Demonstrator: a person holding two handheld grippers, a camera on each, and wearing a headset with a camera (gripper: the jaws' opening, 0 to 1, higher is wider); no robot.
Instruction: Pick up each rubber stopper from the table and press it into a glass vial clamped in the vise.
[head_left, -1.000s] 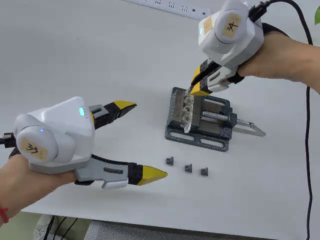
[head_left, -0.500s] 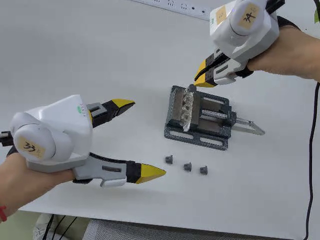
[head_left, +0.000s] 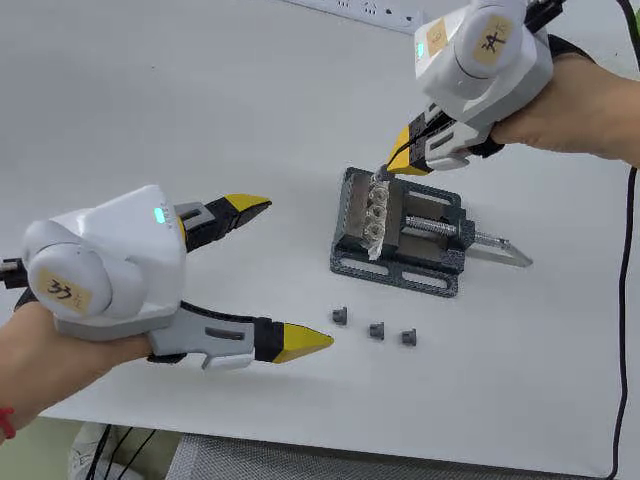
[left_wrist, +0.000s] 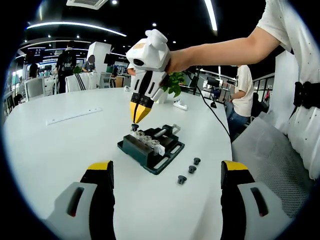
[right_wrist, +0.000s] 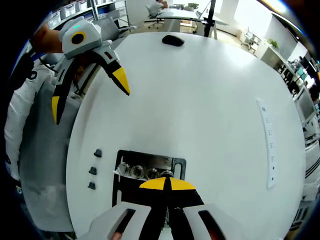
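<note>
Jaws pressed together, right hand-held gripper (head_left: 397, 166) poised over stopper (head_left: 380, 177) seated on end vial (head_left: 379, 195) in vise (head_left: 400, 268). Probably acting as blunt pusher; contact unclear. Spare stoppers (head_left: 376, 331) wait nearer bench (head_left: 150, 100) front edge. left hand-held gripper (head_left: 287, 276) spread wide, hovering clear, ready for pickup.

Vise (head_left: 400, 275) is read as matt dark-grey metal with a bright bare-metal screw (head_left: 435, 231), vials (head_left: 377, 212) as clear glossy glass, stoppers (head_left: 376, 331) as dull dark rubber, table (head_left: 200, 100) as smooth white with low sheen.
</note>
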